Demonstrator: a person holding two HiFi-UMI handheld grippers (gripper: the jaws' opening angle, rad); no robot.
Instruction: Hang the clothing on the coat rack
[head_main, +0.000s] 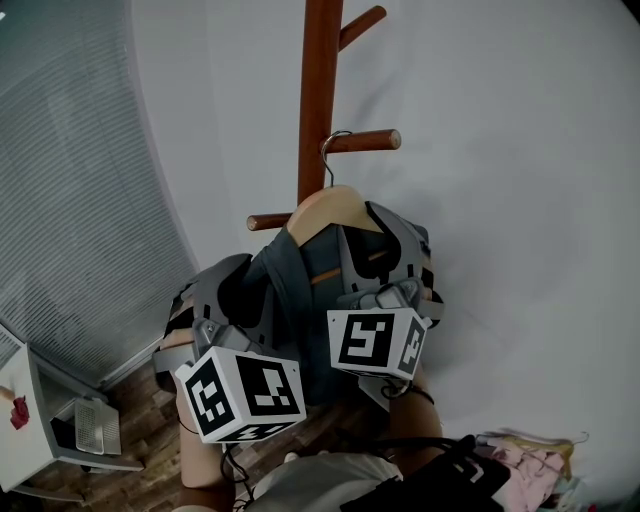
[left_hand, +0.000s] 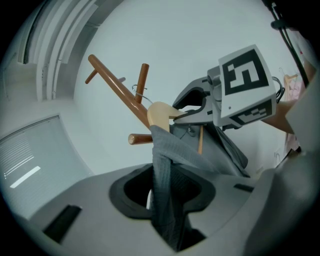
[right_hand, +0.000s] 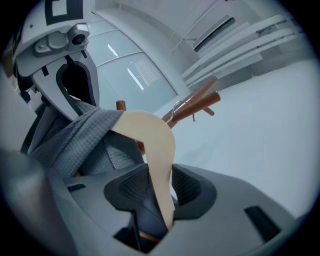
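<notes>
Though the head view hides it, right gripper clamps hanger — pale wood.

Grey shells on left gripper and right gripper; white cubes, black square markers; possibly black cables.

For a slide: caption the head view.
Right gripper clamps a wooden hanger hooked on the coat rack; left gripper open around its grey garment.

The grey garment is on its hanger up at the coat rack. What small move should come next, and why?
Probably open the right tool and release the wooden hanger it clamps. Its metal hook appears to sit over a peg of the coat rack, and the left tool is open, the grey garment just hanging loose between its jaws.
</notes>
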